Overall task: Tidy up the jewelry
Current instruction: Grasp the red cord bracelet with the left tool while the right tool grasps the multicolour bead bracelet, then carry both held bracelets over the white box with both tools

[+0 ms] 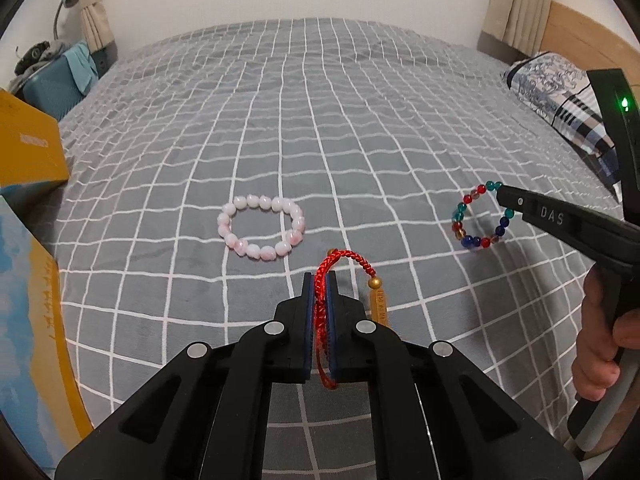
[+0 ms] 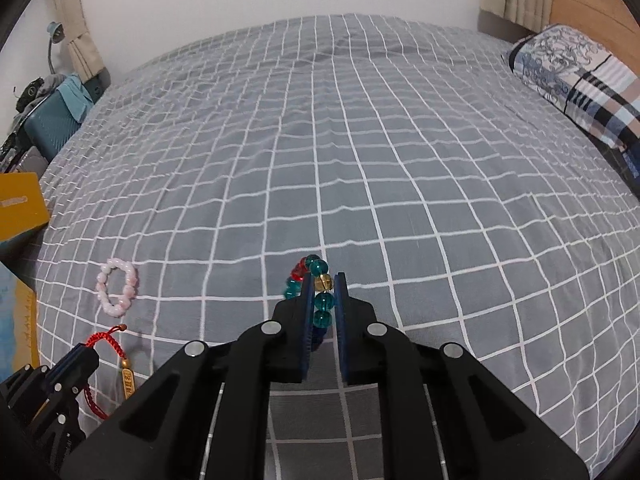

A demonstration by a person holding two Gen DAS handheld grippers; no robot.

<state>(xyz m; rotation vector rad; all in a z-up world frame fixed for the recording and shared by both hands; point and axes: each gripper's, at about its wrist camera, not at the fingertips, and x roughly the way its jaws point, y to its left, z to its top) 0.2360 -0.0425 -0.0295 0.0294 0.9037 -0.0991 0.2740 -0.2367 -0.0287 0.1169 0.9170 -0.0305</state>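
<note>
Over the bed (image 1: 360,120) with its grey checked cover, the left gripper (image 1: 320,280) is clenched on a red braided cord bracelet (image 1: 340,264), whose gold charm (image 1: 379,304) dangles just to its right. The right gripper (image 2: 323,280) pinches a multicoloured glass-bead bracelet (image 2: 316,280) between its blue pads (image 2: 307,312), the loop hanging clear of the cover. A pink bead bracelet (image 1: 261,227) lies flat on the bed between them, apart from both, and yellow boxes (image 1: 28,152) sit at the left edge.
</note>
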